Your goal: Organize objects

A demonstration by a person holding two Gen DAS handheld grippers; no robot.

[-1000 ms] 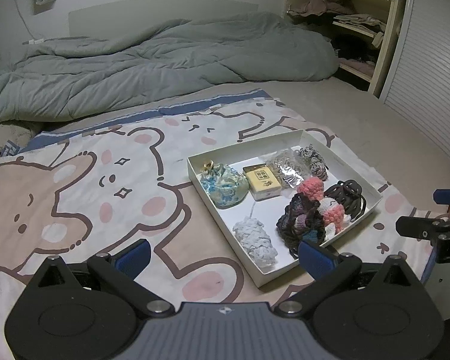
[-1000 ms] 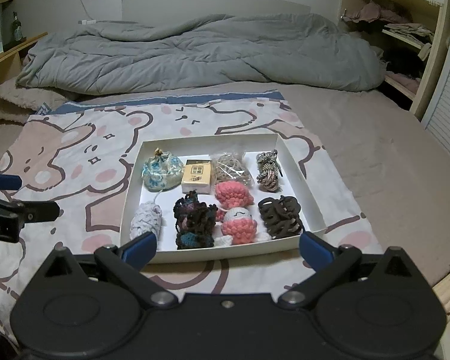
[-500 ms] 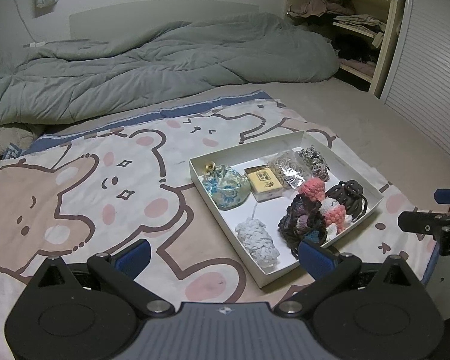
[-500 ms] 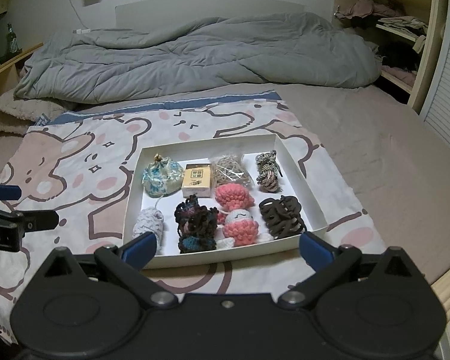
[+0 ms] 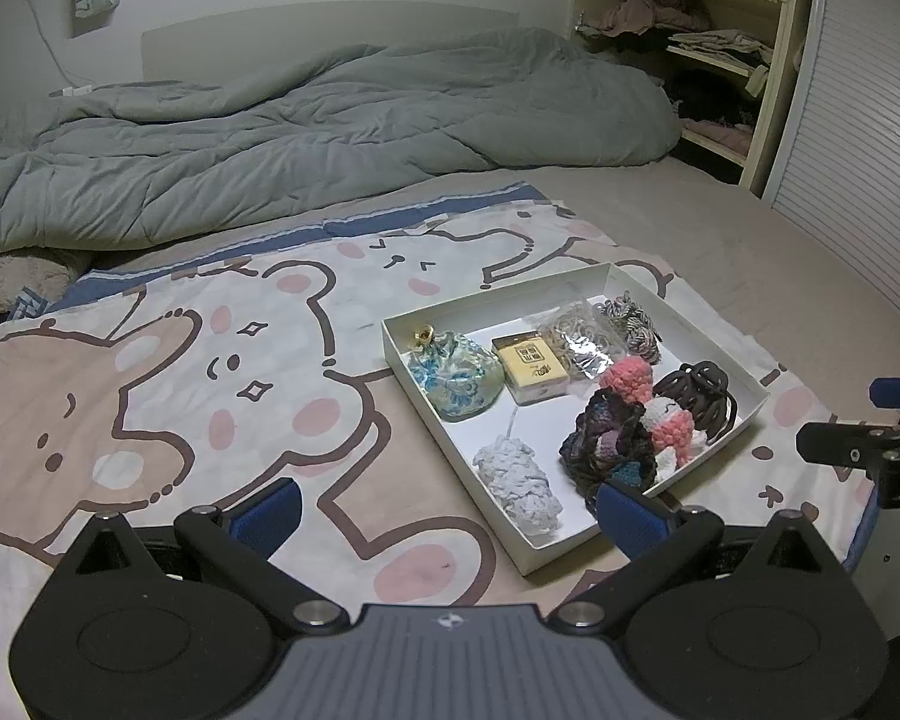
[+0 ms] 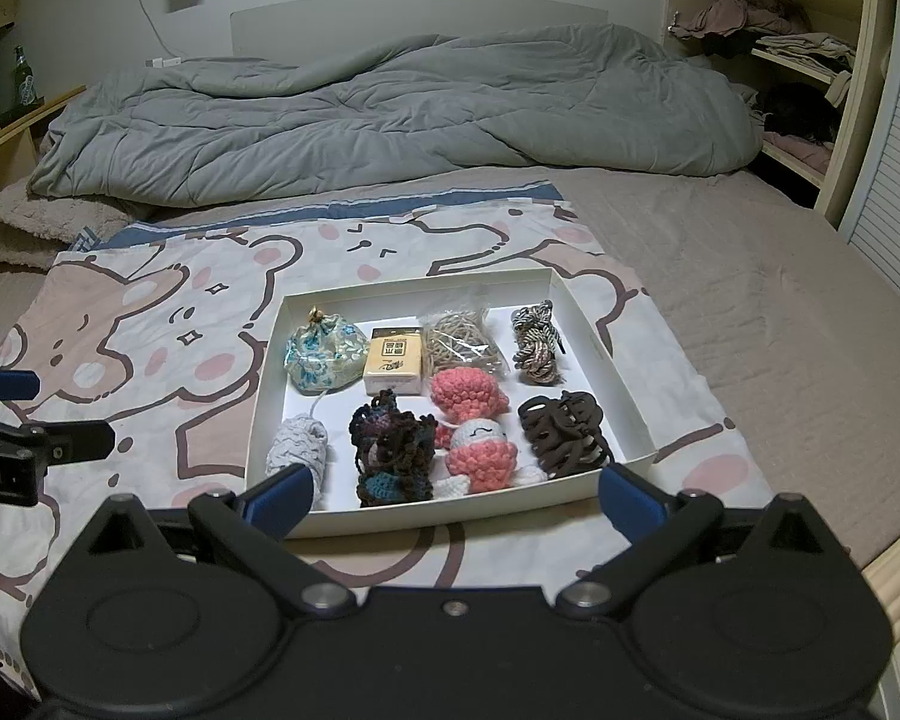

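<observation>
White tray [image 6: 594, 348] of small objects, flat on the bear-print blanket [image 5: 150, 372] across the bed, directly ahead of the right gripper [image 6: 450, 489] and off to the right of the left gripper [image 5: 447, 510]. Both sets of jaws spread wide, empty, hovering short of the near rim. Inside: floral pouch [image 6: 324, 357], yellow box [image 6: 393, 360], bagged rubber bands [image 6: 459, 339], twisted cord [image 6: 534, 345], pink crochet doll [image 6: 477, 426], dark yarn bundle [image 6: 393, 450], brown hair claw [image 6: 564, 432], pale knit piece [image 6: 300, 450]. Best to pick one item at a time, descending straight over it, pinching across the narrowest soft part. Dark yarn and doll possibly touching, so worth lifting slowly.
</observation>
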